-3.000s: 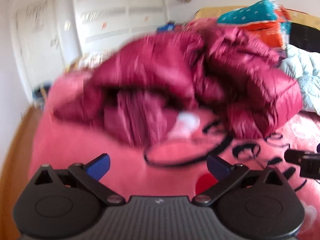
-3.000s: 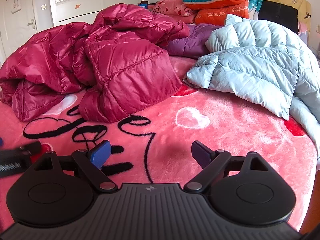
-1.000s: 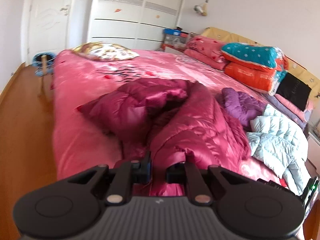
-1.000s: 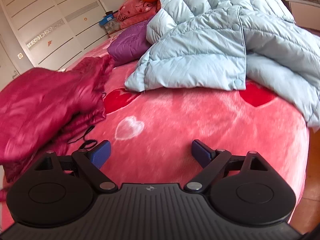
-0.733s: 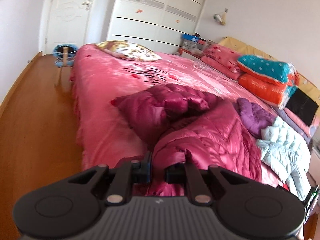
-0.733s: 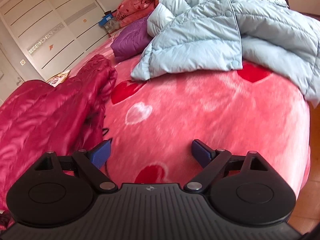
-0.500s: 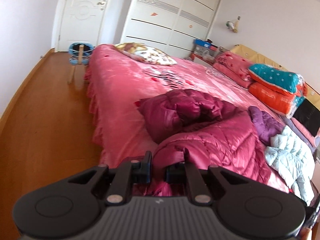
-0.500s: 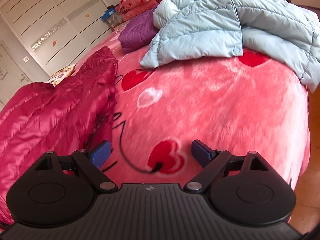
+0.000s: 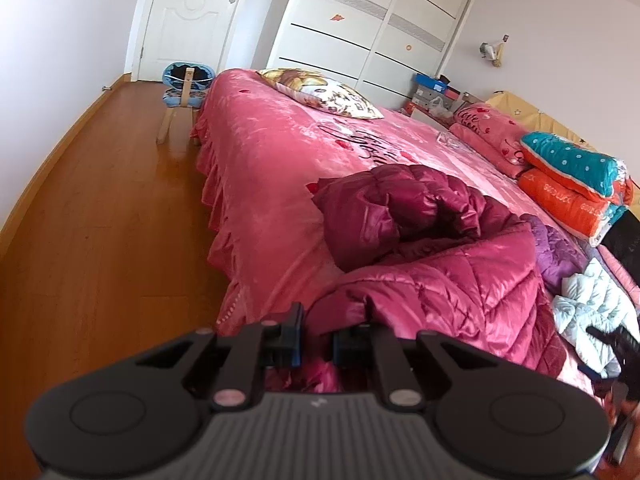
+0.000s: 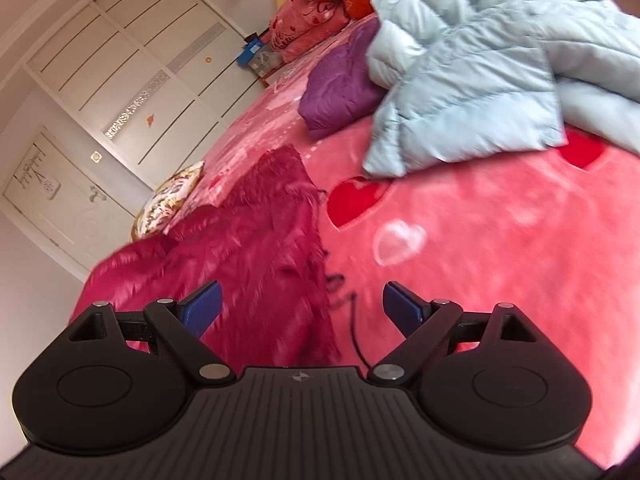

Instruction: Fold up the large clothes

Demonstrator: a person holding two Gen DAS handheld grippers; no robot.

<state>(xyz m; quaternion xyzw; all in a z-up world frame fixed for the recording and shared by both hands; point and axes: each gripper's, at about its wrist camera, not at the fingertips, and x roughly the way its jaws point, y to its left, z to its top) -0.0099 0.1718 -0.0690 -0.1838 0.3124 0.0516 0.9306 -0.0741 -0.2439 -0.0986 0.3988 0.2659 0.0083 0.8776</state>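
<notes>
The left gripper (image 9: 316,338) is pinched tight on a fold of the red jacket (image 9: 452,280), its jaws nearly together with the shiny quilted cloth bunched between them at the near edge of the bed (image 9: 272,168). The right gripper (image 10: 298,306) is spread wide and holds nothing; its blue pads (image 10: 202,306) hang over the jacket's edge (image 10: 256,264) and the pink cover. Three seconds ago both grippers stood open in front of the heaped jacket; since then the left has closed on it and drawn it toward the bedside, and over the last second its view has swung wider, so the floor (image 9: 100,240) now fills the 9 o'clock side. The right gripper's view has tilted, and more of the jacket now lies under its left finger than half a second ago. From the left gripper, the jacket runs toward 1 o'clock, with its bulkier part heaped beyond; a purple garment (image 9: 556,252) and a pale blue jacket (image 9: 592,300) lie at 3 o'clock. Only this view shows a chair (image 9: 184,92) at 11 o'clock by the door (image 9: 188,12), and the folded quilts (image 9: 572,184) clearly stacked. Only the right view shows the blue jacket (image 10: 480,92) spread large at 1 o'clock, touching the purple one (image 10: 344,88), red hearts (image 10: 356,200) on the cover, and a thin black cord (image 10: 354,328) between its fingers. A pillow (image 9: 320,88) lies at the far end.
</notes>
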